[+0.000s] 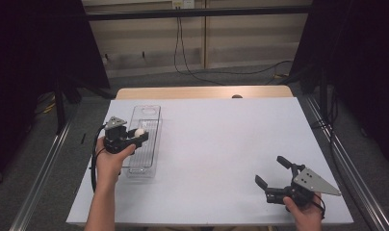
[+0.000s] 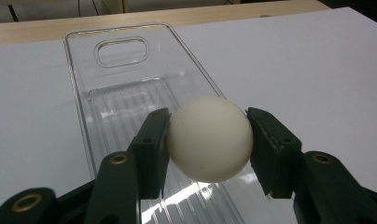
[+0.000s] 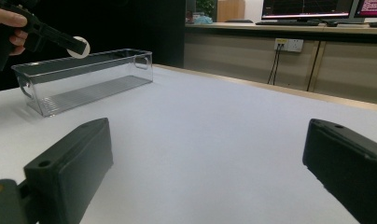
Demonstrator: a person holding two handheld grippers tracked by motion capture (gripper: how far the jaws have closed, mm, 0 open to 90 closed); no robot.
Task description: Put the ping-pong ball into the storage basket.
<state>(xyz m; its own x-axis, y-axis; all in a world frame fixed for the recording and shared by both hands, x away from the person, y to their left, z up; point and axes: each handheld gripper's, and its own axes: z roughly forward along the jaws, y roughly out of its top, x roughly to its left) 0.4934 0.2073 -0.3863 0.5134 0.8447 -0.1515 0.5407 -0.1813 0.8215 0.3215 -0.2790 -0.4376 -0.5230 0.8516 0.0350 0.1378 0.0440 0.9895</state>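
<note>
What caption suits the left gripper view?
Left tongs grip a white ball above a clear plastic bin on a white table.

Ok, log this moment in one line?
left claw: shut on ball | ball: above bin | right claw: open, apart from bin | table: white

Grey floor [image 1: 192, 79], wooden wall panels [image 1: 240, 38], black curtains [image 1: 33, 57]
</note>
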